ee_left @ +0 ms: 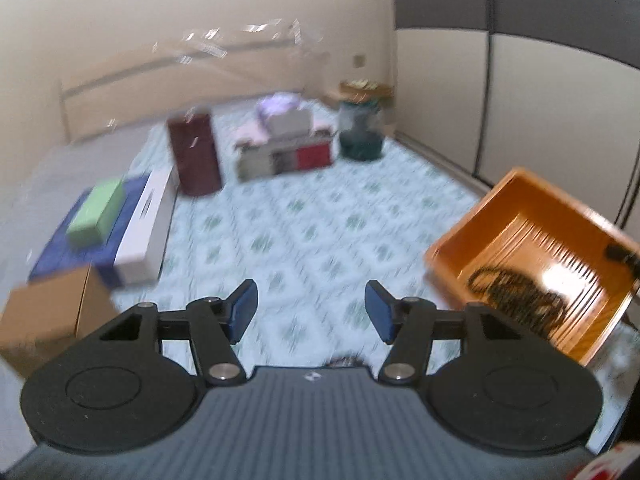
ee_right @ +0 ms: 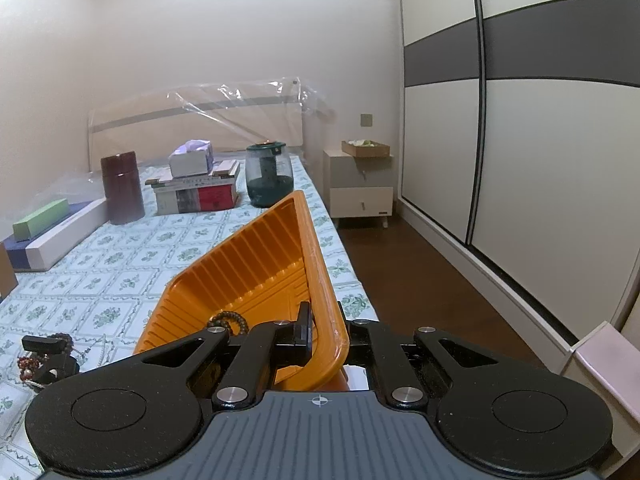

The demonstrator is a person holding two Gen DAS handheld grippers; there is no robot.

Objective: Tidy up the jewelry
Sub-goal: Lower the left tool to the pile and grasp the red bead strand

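Right gripper [ee_right: 326,340] is clamped on the near rim of an orange tray [ee_right: 256,276], its jaws closed on the tray wall and holding it tilted up near the right edge of the bed [ee_right: 120,264]. A dark bead bracelet [ee_right: 228,320] lies heaped in the tray's low near end. Left gripper [ee_left: 311,312] hangs over the patterned bedcover with jaws wide apart and nothing between them; its view is blurred.

More jewelry [ee_right: 44,354], beads and a pale strand, sits loose on the bed at the near left, beside a black clip.

By my judgement, collecting is under way: some pieces are in the tray, some not. The next move likely calls for the free gripper to pick up the loose strands and drop them in while the tray stays steady.

Farther up the bed stand a maroon canister [ee_right: 122,188], stacked books [ee_right: 196,194], a green jar [ee_right: 268,176] and flat boxes [ee_right: 52,228] along the left edge, none in the way.
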